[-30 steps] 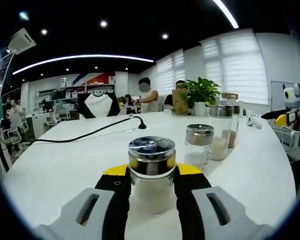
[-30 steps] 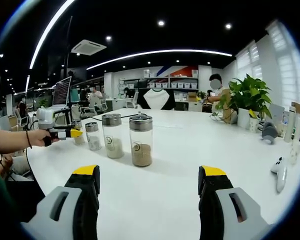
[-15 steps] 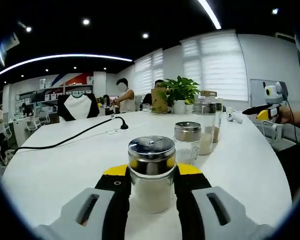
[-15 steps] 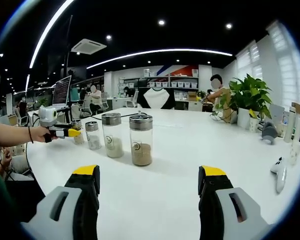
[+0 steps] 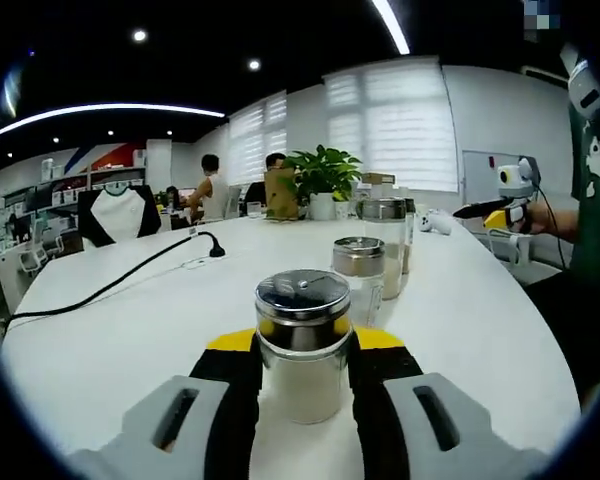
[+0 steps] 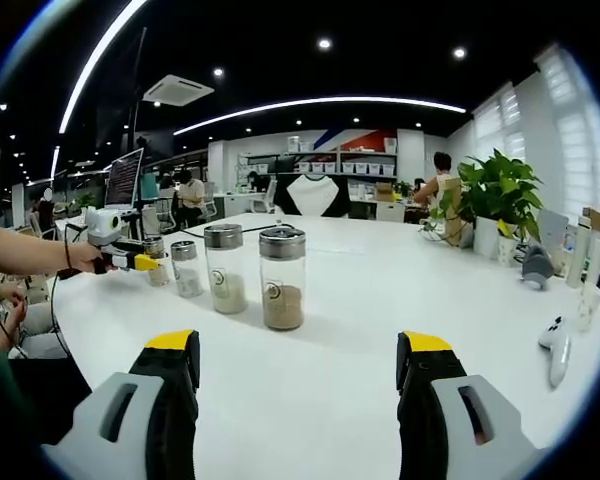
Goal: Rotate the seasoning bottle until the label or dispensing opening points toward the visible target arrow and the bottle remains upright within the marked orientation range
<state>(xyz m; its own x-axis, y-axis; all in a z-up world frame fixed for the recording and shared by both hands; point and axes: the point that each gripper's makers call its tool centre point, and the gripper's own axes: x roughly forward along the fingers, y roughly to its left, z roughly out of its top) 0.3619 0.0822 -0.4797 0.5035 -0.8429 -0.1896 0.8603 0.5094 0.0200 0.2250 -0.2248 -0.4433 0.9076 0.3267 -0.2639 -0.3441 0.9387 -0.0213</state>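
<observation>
A glass seasoning bottle (image 5: 302, 350) with a shiny metal shaker lid and pale powder stands upright on the white table (image 5: 120, 330). My left gripper (image 5: 302, 352) is shut on its sides. In the right gripper view the left gripper (image 6: 130, 260) sits at the far left in a person's hand, with that bottle (image 6: 158, 267) at its tip. My right gripper (image 6: 295, 350) is open above the table with nothing between its jaws. It also appears far right in the left gripper view, as the right gripper (image 5: 502, 208).
Three more bottles stand in a row: a small one (image 6: 187, 270), a taller one with pale powder (image 6: 225, 270) and one with brown powder (image 6: 282, 279). A black cable (image 5: 130, 275), potted plant (image 6: 498, 200) and white items (image 6: 560, 350) also lie on the table.
The left gripper has turned with the bottle still held, so its background has slid leftward. In the right gripper view the left gripper sits slightly higher. The right gripper has held still.
</observation>
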